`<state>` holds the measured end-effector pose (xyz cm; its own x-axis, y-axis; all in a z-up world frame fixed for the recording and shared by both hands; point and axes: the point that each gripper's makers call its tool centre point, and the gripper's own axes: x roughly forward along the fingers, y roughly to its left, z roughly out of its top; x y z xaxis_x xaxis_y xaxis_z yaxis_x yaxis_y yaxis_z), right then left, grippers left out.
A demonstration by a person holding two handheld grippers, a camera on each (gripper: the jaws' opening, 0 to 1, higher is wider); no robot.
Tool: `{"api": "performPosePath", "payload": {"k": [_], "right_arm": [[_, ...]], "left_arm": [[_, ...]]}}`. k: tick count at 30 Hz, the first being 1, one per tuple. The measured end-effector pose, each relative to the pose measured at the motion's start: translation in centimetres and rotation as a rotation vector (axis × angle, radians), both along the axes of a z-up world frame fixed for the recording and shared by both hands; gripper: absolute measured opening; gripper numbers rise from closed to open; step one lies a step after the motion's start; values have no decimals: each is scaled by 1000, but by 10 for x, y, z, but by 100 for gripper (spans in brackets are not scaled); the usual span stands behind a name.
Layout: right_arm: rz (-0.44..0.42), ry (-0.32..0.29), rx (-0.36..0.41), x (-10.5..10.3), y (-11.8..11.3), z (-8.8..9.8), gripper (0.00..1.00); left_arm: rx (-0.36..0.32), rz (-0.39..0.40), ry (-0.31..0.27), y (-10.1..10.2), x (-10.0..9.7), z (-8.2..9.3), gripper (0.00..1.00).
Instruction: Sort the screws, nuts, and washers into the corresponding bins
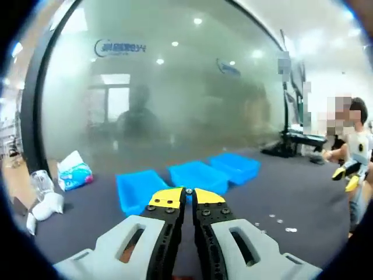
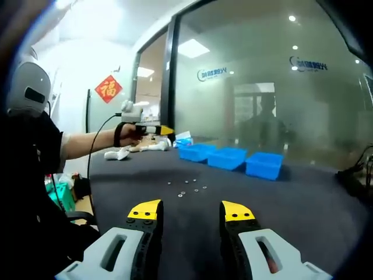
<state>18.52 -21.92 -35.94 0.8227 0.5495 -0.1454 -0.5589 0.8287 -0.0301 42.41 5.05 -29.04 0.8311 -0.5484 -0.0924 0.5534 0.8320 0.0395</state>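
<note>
1. Left gripper (image 1: 187, 197): two black jaws with yellow tips, small dark screws along the black parts, mounted on pale grey slotted bodies.
2. Right gripper (image 2: 191, 210): the same build, yellow-tipped black jaws with screw heads, on light grey housings, each with an oval slot.
3. In the right gripper view the person wears a black short-sleeved top (image 2: 35, 153) and a black wrist strap (image 2: 118, 134); a thin dark cable (image 2: 95, 146) hangs from the wrist.
</note>
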Motion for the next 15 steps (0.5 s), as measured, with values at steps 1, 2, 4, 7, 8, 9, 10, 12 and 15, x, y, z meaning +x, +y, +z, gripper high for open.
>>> {"api": "performPosePath", "payload": {"k": [1,2,4,7,8,9,10,12,15], "right_arm": [[-1,0,0,0,0,0,35],[-2,1,-1,-1,-1,0,35],[-5,0,1,-1,-2,0,35],[-13,-1,7,-2,-4,0,35],[-16,-1,9,-2,-5,0,35],[-18,-1,12,-2,-6,1,35],[-22,-2,13,-2,-7,1,35],[-29,-2,18,-2,-9,1,35],[-39,-3,22,-1,-12,1,35]], "left_arm": [[0,8,1,1,6,1,4],[1,16,3,2,12,1,4],[-5,36,5,4,24,4,4],[-5,56,10,4,40,6,4],[-21,60,23,4,45,7,4],[-42,54,33,2,49,9,4],[-61,56,38,1,55,13,4],[-62,68,41,1,63,15,4],[-28,91,47,1,77,11,4]]}}
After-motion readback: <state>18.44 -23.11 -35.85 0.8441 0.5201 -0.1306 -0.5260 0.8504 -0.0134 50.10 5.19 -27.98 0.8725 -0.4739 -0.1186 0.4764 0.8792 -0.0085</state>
